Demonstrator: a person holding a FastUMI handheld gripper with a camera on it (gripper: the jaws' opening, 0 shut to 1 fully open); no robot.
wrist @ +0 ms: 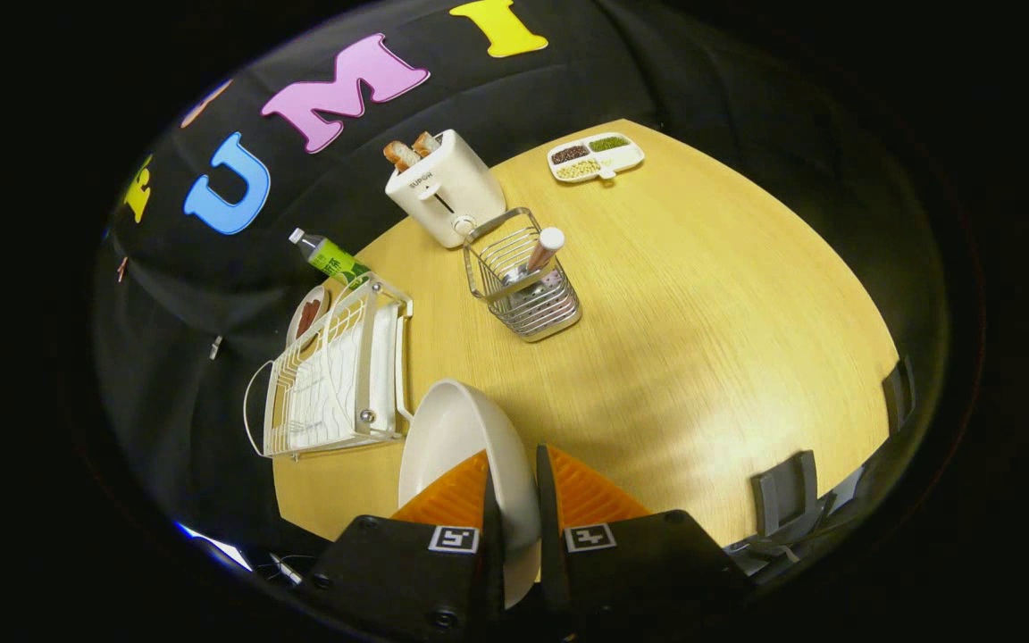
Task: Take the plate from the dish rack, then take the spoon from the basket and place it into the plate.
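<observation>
Plate [461,446]: held on edge above the table [702,339], beside the dish rack [336,375].
Gripper [514,487]: fingers pinch the plate's rim between them.
Handling: rigid, smooth, likely breakable; the rim grip suits it.
Spoon [543,252]: handle stands in the basket [523,286], beyond the fingers.
Hidden: spoon's bowl; plate's lower edge.

Your gripper [513,500] has its two fingers [456,491] drawn nearly together, leaving only a thin gap. Both press on the rim of the plate [456,438], which stands on edge between them, one finger on each face. The fingers point forward and down, and the whole tool is rolled a little, so the plate leans to the left.
</observation>
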